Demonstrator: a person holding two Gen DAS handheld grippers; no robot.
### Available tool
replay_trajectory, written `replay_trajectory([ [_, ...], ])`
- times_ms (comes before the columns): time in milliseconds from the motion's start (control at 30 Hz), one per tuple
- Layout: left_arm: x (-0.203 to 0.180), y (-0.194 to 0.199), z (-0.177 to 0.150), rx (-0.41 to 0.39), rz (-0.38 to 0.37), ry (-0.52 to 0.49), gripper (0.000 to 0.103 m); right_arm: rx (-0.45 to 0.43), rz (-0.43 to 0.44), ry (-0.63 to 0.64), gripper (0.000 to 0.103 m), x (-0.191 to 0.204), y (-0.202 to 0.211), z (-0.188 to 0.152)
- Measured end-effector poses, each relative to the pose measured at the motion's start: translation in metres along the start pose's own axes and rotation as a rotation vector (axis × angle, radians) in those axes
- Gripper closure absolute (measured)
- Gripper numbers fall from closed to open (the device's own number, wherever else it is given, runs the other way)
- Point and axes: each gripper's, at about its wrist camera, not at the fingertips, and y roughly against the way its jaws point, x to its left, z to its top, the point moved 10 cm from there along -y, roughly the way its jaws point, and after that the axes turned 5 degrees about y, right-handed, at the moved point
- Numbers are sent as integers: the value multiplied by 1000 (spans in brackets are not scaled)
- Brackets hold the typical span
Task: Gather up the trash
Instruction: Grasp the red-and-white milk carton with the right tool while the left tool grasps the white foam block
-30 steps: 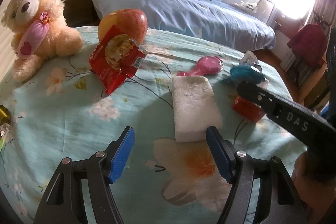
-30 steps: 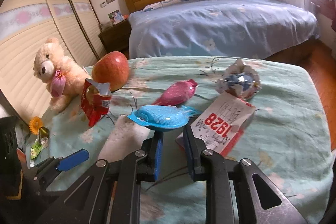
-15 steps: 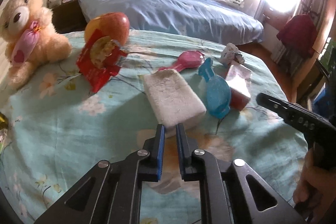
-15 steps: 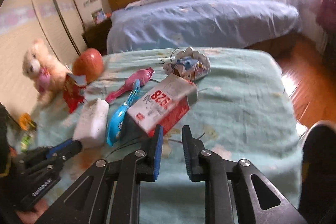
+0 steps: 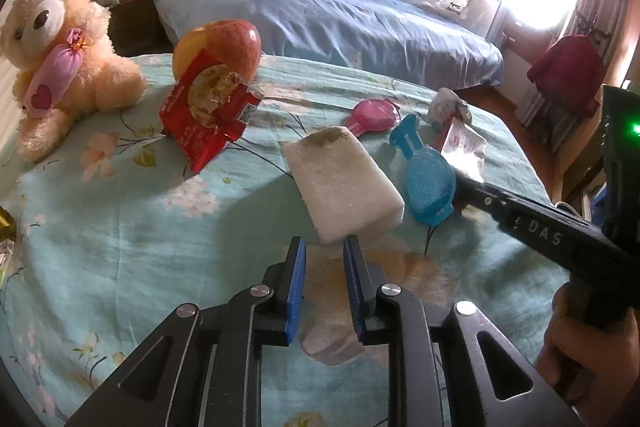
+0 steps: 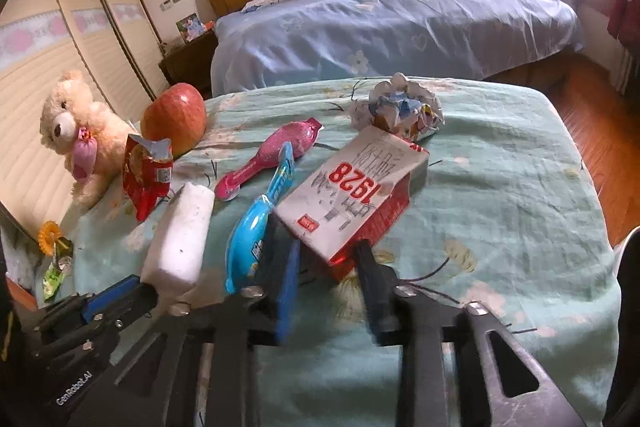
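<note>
Table under pale green floral cloth (image 5: 120, 235) fills both views; a bed lies behind it.

- Left gripper (image 5: 324, 247), bottom centre of left view: blue-padded fingers (image 5: 298, 267) nearly together. The jaws have just been opening a little, and the near corner of the white foam block (image 5: 340, 183) sits pinched between the tips. Block runs up and left from there, its near end lifted off the cloth.
- Right gripper (image 6: 326, 253), bottom centre of right view: fingers a short way apart, the near corner of the white-and-red paper carton printed "1928" (image 6: 360, 187) between them. Motion blur; cannot tell whether the pads press on it. A hand (image 5: 580, 359) shows at lower right of left view.
- Blue glittery fish-shaped packet (image 6: 256, 227) lies just left of the carton, touching the right gripper's left finger.
- Pink glittery packet (image 6: 276, 147) lies beyond it, centre.
- Crumpled white-and-blue wrapper (image 6: 400, 103) touches the carton's far end.
- Torn red snack wrapper (image 5: 208, 107) leans on a red apple (image 5: 236, 35), upper left; cream teddy bear (image 5: 60, 39) at far left.
</note>
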Motion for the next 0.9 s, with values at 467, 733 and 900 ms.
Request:
replay_trajectory([
  [467,-19,-9,3,-7,50,-29,39,26,15,-87,77,-43,38,-24],
  [733,-18,-22,13,-2,77,-4,38,-33,-11,-181,33,-34,24,1],
  [900,-26,-27,10,5,28,-31,65,-34,-87,-198,43,-43,8,4],
])
